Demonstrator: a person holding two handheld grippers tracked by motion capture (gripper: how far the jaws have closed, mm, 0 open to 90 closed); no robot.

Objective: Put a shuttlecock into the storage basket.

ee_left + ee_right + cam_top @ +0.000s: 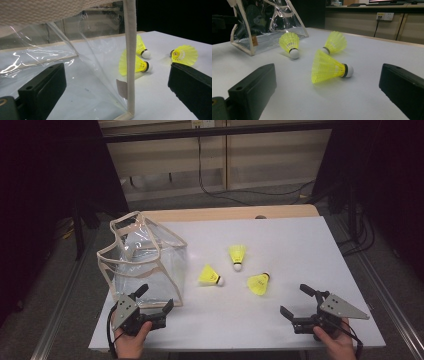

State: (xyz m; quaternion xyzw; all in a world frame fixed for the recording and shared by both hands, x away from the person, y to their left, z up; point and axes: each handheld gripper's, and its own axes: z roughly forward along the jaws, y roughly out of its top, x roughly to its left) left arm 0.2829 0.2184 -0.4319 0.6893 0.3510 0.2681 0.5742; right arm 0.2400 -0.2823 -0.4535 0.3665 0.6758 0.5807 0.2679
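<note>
Near the table's front edge, left tongs (154, 303) and right tongs (296, 302) gape wide, empty.

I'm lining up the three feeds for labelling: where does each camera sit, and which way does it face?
High view: above the person's side, looking forward and down at the table; both hands, left claw and right claw enter from the bottom.
Left gripper view: rides the left claw, low, facing the bag's corner seam; its own two jaws show.
Right gripper view: rides the right claw, low, facing the nearest shuttlecock; its own two jaws show.
Shared: all three show the bag and three shuttlecocks.
</note>
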